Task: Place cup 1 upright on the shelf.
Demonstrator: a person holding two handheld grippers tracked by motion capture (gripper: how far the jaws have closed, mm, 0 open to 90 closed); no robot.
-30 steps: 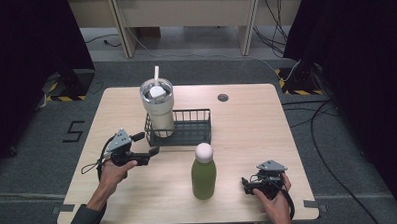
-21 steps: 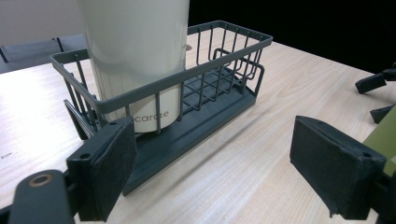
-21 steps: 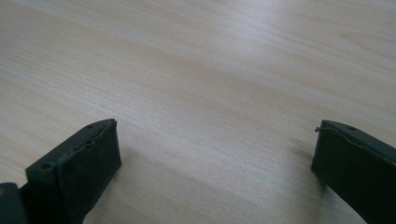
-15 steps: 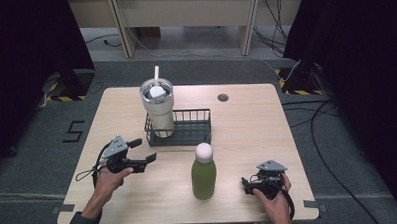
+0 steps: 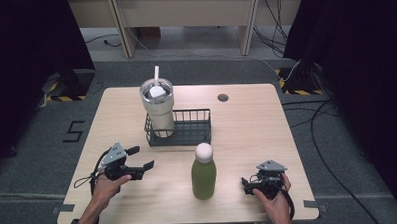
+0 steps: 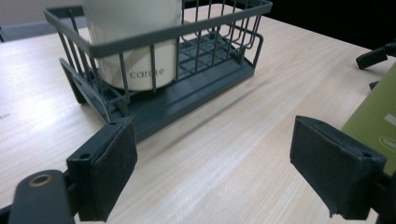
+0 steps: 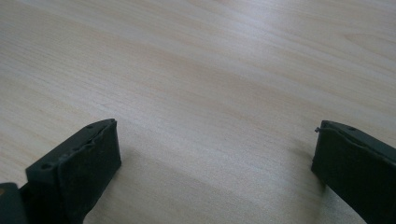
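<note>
resting low on the worktop [image 5: 247, 135], left hand-held gripper [image 5: 140, 161] has its jaws spread wide and empty, aimed toward the green bottle [image 5: 203, 173] and the dark wire basket [image 5: 179, 127]. bottle stands upright near the front edge, between both hands, touching neither; white tumbler [image 5: 158, 107] with straw sits in the basket's left end. right hand-held gripper [image 5: 248, 184] sits at front right, jaws wide apart, holding nothing.
</note>
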